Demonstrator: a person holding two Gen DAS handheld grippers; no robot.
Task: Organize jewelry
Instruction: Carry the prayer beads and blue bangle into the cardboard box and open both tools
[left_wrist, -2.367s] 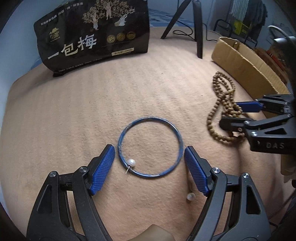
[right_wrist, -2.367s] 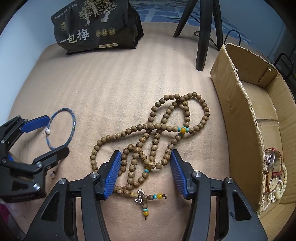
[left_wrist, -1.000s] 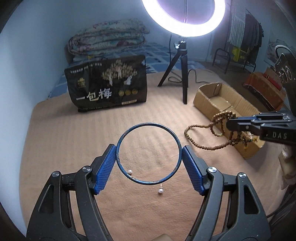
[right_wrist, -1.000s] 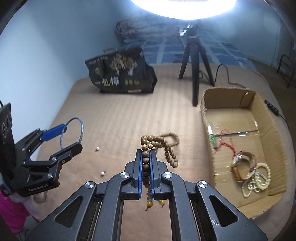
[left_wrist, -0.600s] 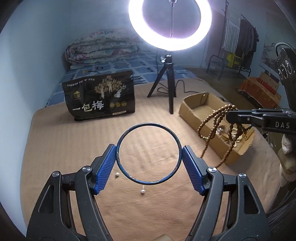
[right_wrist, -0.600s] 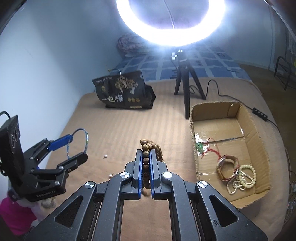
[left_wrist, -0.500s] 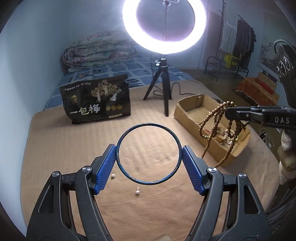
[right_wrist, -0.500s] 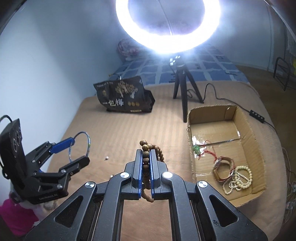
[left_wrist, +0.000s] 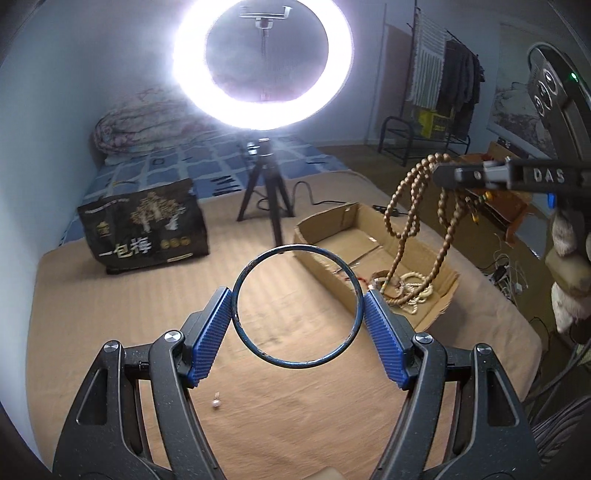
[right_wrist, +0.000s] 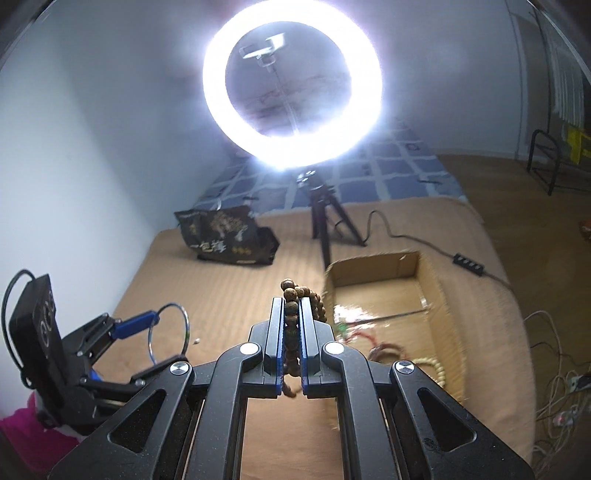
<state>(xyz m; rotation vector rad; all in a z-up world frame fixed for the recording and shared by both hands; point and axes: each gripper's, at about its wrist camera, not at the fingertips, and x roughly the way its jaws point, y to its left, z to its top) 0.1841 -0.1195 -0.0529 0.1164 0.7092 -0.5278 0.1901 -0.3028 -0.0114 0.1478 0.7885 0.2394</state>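
Observation:
My left gripper (left_wrist: 297, 314) is shut on a thin blue bangle (left_wrist: 255, 349), held flat between its blue pads high above the tan blanket. My right gripper (right_wrist: 291, 310) is shut on a long wooden bead necklace (right_wrist: 290, 295). In the left wrist view the necklace (left_wrist: 402, 221) hangs in loops from the right gripper (left_wrist: 441, 173) over the near end of the cardboard box (left_wrist: 325, 225). The box (right_wrist: 373, 269) holds a white bead string (left_wrist: 415, 286), a bracelet and a red cord. The left gripper (right_wrist: 159, 339) with the bangle (right_wrist: 186, 325) shows at lower left in the right wrist view.
A small pearl earring (left_wrist: 215, 404) lies on the blanket under my left gripper; another shows in the right wrist view (right_wrist: 197, 341). A black snack bag (left_wrist: 144, 229) stands at the back left. A lit ring light on a tripod (left_wrist: 264, 206) stands behind the box, its cable trailing right.
Both grippers have risen further and tilted up. The right gripper has carried the hanging necklace to above the cardboard box. The bangle stays clamped in the left gripper.

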